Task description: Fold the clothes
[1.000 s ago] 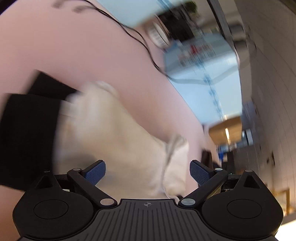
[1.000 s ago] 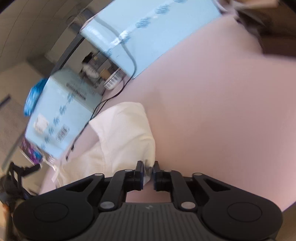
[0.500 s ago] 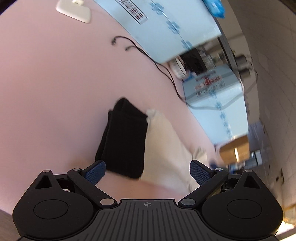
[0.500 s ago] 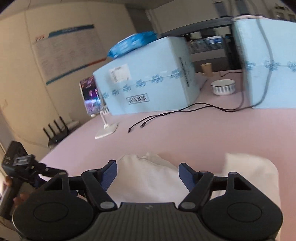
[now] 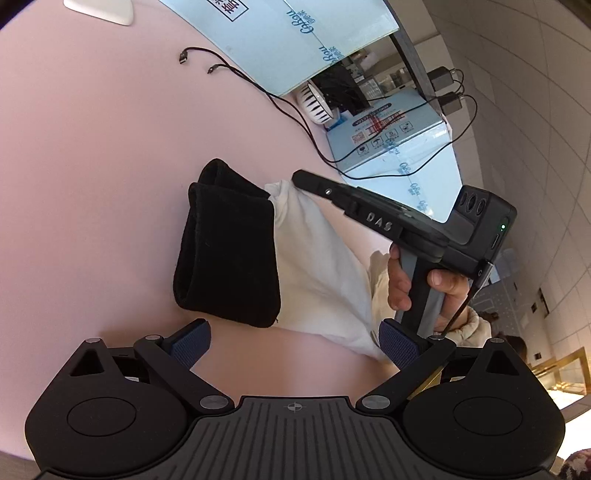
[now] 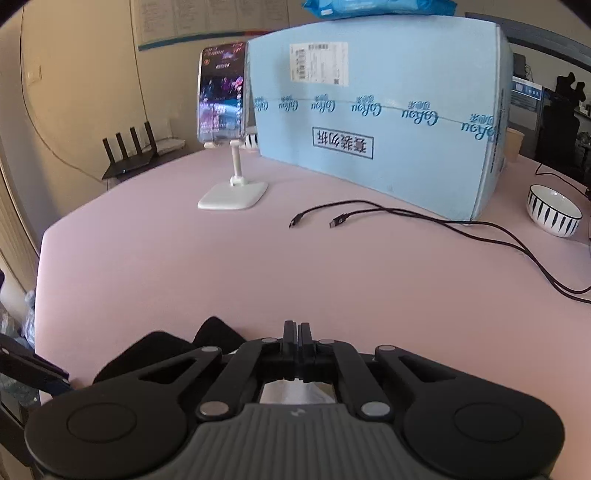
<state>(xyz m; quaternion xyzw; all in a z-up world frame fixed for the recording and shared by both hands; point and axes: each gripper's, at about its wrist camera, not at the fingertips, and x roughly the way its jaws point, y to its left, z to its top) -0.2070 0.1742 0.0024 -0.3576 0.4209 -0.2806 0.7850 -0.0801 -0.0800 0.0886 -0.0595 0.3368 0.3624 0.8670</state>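
Left wrist view shows a pink tabletop (image 5: 92, 166) bearing a folded white garment (image 5: 317, 266) with a folded black cloth (image 5: 229, 251) overlapping its left side. Above them, the right gripper (image 5: 299, 177) is closed on nothing. The left gripper (image 5: 295, 339) gapes wide, near and empty.

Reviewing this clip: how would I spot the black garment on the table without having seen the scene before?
Start at the big light-blue box on the pink table and follow the black cables toward the camera. The black garment lies there as a folded bundle, overlapping the white garment. It is the only dark cloth there.
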